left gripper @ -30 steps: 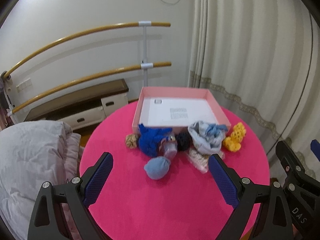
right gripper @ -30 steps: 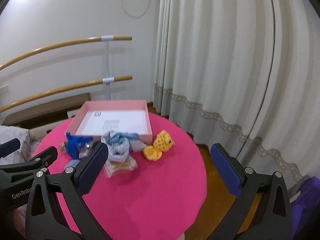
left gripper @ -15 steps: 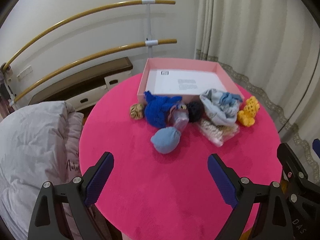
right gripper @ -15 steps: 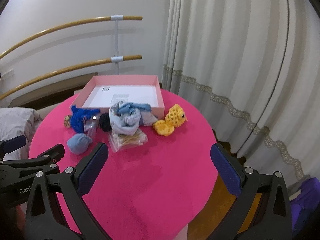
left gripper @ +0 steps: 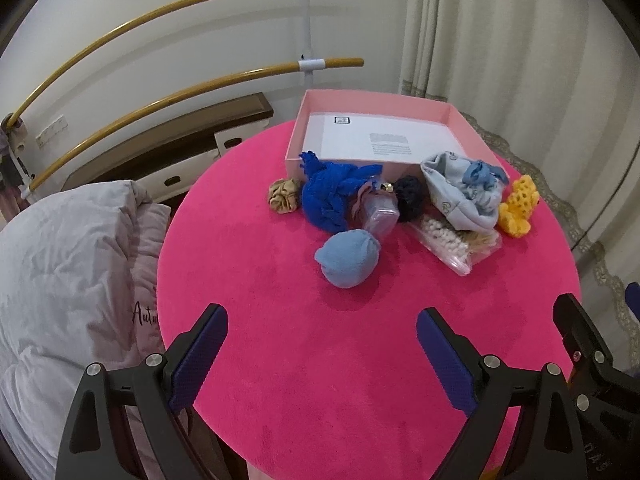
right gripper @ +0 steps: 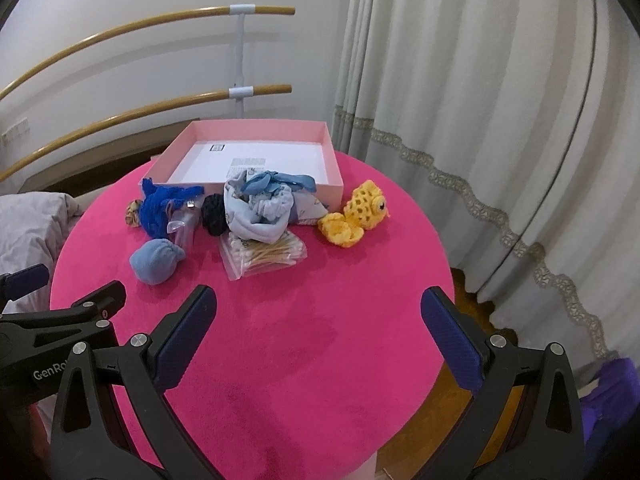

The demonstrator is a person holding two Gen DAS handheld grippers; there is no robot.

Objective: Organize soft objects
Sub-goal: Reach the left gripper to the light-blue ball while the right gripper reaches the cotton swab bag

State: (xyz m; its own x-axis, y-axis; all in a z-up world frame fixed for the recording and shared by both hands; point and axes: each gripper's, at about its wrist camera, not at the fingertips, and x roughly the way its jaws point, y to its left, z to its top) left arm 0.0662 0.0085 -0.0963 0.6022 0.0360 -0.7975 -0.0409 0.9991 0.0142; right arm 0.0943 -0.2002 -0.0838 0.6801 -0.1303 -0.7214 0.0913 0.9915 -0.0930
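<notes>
A pile of soft things lies on the round pink table (left gripper: pixel 360 360) before an open pink box (left gripper: pixel 384 112): a light blue sock ball (left gripper: pixel 348 258), a dark blue knit piece (left gripper: pixel 332 196), a beige scrunchie (left gripper: pixel 283 197), a black pompom (left gripper: pixel 410 196), a pale blue cloth bundle (left gripper: pixel 464 196), a yellow crochet toy (left gripper: pixel 518 210) and a cotton swab bag (left gripper: pixel 456 240). My left gripper (left gripper: pixel 322 350) is open, near the sock ball. My right gripper (right gripper: pixel 318 332) is open, nearer than the swab bag (right gripper: pixel 264 254). The box (right gripper: pixel 256 132) holds only a white sheet.
A grey quilt (left gripper: pixel 60 280) lies left of the table. Two wooden rails (left gripper: pixel 180 88) run along the back wall above a low cabinet (left gripper: pixel 192 132). Curtains (right gripper: pixel 480 100) hang on the right. The left gripper's body shows in the right wrist view (right gripper: pixel 52 320).
Both grippers have risen and tilted down over the table, so the pile now sits lower and closer in both views. The objects have not moved.
</notes>
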